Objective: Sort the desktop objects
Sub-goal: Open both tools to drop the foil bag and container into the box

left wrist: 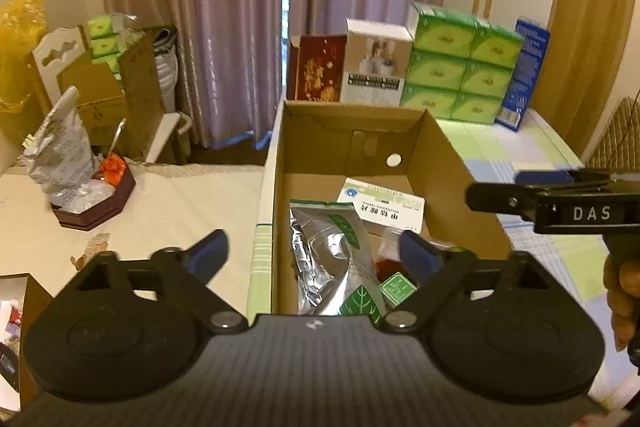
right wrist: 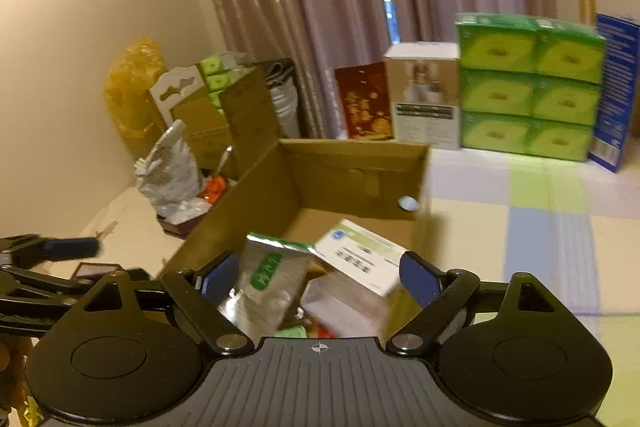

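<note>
An open cardboard box (left wrist: 436, 151) stands on the table and holds a silver foil pouch with green leaf labels (left wrist: 332, 259), a white medicine carton (left wrist: 380, 203), a small green packet (left wrist: 396, 287) and other small items. My left gripper (left wrist: 314, 259) is open and empty above the box's near end. My right gripper (right wrist: 316, 277) is open and empty, also above the box (right wrist: 352, 167), over the pouch (right wrist: 268, 283) and the carton (right wrist: 360, 255). The right gripper also shows in the left wrist view (left wrist: 560, 203) at the right edge.
Green tissue packs (left wrist: 460, 63), a blue carton (left wrist: 524, 75), a white box (left wrist: 376, 67) and a red box (left wrist: 316, 67) line the back. A dark tray with a crumpled silver bag (left wrist: 76, 179) sits at left. Curtains hang behind.
</note>
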`<state>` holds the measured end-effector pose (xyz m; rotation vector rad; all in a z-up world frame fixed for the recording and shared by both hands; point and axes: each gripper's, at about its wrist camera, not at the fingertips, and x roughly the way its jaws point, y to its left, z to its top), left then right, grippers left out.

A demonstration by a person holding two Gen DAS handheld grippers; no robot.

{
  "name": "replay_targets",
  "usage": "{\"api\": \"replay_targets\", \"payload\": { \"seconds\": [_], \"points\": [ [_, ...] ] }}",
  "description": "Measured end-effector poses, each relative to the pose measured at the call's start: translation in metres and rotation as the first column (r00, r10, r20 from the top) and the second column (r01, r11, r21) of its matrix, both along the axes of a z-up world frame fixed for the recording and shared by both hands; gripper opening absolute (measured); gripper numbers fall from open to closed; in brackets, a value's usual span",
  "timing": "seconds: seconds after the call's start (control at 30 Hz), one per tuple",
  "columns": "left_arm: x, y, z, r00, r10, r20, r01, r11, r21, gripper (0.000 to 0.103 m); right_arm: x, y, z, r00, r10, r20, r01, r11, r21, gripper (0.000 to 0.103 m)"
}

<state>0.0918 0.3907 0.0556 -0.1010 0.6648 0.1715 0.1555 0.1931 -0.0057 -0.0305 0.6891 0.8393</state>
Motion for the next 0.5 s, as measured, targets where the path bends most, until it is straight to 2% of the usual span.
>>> {"api": "replay_targets", "payload": {
  "seconds": [0.1,0.2,0.27,0.4,0.5],
  "points": [
    [-0.016,-0.011,0.007,0.998,0.029,0.048,-0.029,1.000,-0.010,0.102,-0.012,-0.019,0.006,1.000,-0.011,0.018,0.012,1.000,-0.021,0.096],
    [-0.029,-0.021,0.014,0.997,0.053,0.055,-0.050,0.998,-0.048,0.102,-0.027,-0.036,0.012,0.999,-0.010,0.032,0.011,0.999,-0.038,0.100],
    [-0.038,-0.031,0.020,0.996,0.059,0.064,-0.056,0.997,-0.047,0.102,-0.038,-0.045,0.016,0.999,-0.006,0.041,0.008,0.999,-0.049,0.101],
    [-0.053,-0.058,0.030,0.998,0.048,0.043,-0.047,0.998,-0.033,0.102,-0.062,-0.064,0.022,0.998,0.017,0.058,-0.012,0.997,-0.078,0.101],
    [-0.066,-0.074,0.036,0.997,0.076,0.025,-0.075,0.997,-0.026,0.102,-0.079,-0.081,0.027,0.998,0.019,0.064,-0.013,0.997,-0.080,0.101]
  ]
}}
